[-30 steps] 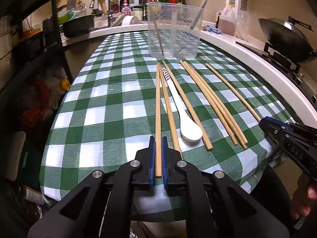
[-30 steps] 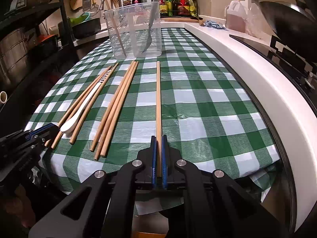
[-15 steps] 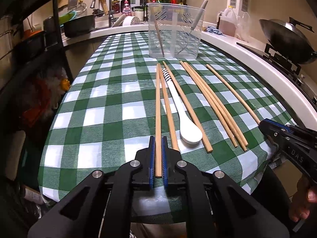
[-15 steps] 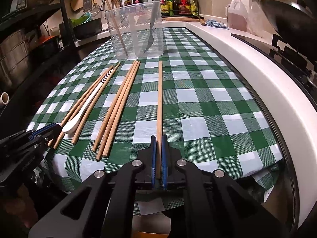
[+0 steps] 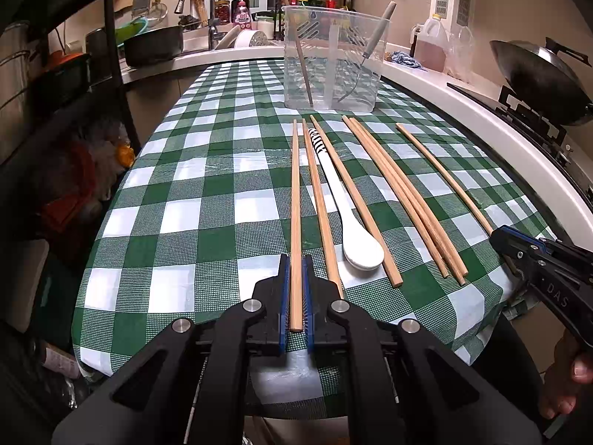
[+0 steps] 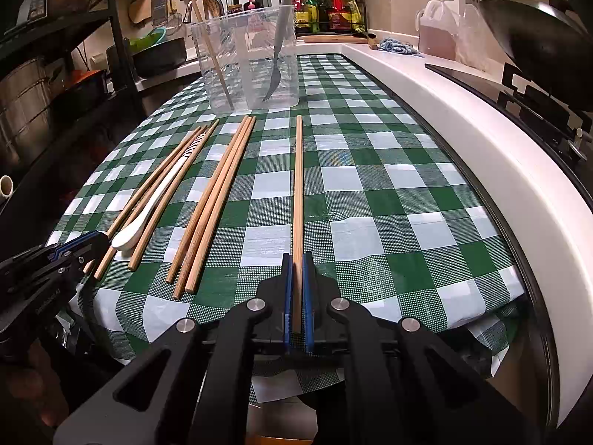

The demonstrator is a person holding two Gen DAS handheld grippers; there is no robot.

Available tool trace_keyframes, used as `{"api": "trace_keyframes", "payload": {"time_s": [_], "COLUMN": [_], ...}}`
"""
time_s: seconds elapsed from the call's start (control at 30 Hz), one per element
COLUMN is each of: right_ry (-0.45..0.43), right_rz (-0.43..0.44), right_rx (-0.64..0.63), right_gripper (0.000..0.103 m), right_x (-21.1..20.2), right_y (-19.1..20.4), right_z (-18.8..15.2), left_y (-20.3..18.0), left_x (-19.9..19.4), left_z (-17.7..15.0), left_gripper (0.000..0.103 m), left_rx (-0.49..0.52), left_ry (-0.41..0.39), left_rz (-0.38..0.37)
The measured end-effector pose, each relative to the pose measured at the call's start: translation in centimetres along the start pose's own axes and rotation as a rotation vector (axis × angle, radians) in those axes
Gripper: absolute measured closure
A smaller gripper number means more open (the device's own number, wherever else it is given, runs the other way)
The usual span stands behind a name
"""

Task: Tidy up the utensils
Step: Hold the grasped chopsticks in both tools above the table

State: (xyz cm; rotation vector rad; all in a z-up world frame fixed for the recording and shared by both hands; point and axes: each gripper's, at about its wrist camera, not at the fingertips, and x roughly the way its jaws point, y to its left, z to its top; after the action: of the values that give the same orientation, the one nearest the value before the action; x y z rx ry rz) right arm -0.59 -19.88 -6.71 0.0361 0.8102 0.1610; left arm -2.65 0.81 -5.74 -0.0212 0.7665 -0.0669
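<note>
Green-and-white checked tablecloth [image 5: 207, 193] covers the counter, and little differs from a second earlier: both grippers sit where they were, each clamped on the near end of a wooden chopstick as before, and the loose utensils lie as they lay.

The left gripper [image 5: 295, 282] has its blue pads pressed on the leftmost chopstick [image 5: 295, 200], which runs straight away from it along the cloth. The right gripper [image 6: 297, 282] is closed the same way on the single chopstick [image 6: 298, 185] lying apart at the right of the row.

Between those two lie, left to right in the left wrist view, another chopstick [image 5: 319, 200], a white spoon [image 5: 361, 250] with a striped handle, a further chopstick [image 5: 355, 200] just beside it, and a close bundle of three chopsticks [image 5: 404, 200].

The cloth's near edge hangs over the counter front just under both grippers. On the right a white counter rim [image 6: 463, 141] borders the cloth, with a stove and a dark wok [image 5: 537, 74] beyond it. The cloth to the left of the row is bare, and the stretch right of the single chopstick is bare up to the rim.

At the far end of the row stands a clear plastic container [image 5: 333, 59] with a divider. Its left compartment holds one upright brown stick [image 5: 304, 70]; its right compartment holds a grey-handled fork [image 5: 367, 55] leaning tines down.
</note>
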Motion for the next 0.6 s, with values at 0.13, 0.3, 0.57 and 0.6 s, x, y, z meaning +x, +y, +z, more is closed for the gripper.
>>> {"api": "trace_keyframes", "payload": {"time_s": [0.13, 0.3, 0.57, 0.6], "right_ry": [-0.005, -0.006, -0.011, -0.011], "right_rz": [-0.002, 0.000, -0.001, -0.001], "right_rx": [-0.005, -0.005, -0.009, -0.010], "right_gripper": [0.097, 0.097, 0.097, 0.097], "right_x": [0.01, -0.01, 0.03, 0.03], "right_y": [0.08, 0.03, 0.01, -0.01], "right_z": [-0.03, -0.06, -0.01, -0.01], "left_y": [-0.16, -0.17, -0.18, -0.18], "left_x": [0.00, -0.01, -0.02, -0.02], "left_z": [-0.02, -0.02, -0.02, -0.02], "left_gripper": [0.096, 0.096, 0.096, 0.096], "left_rx": [0.006, 0.005, 0.006, 0.006], "left_ry": [-0.003, -0.003, -0.004, -0.004], "left_rz": [0.003, 0.003, 0.003, 0.003]}}
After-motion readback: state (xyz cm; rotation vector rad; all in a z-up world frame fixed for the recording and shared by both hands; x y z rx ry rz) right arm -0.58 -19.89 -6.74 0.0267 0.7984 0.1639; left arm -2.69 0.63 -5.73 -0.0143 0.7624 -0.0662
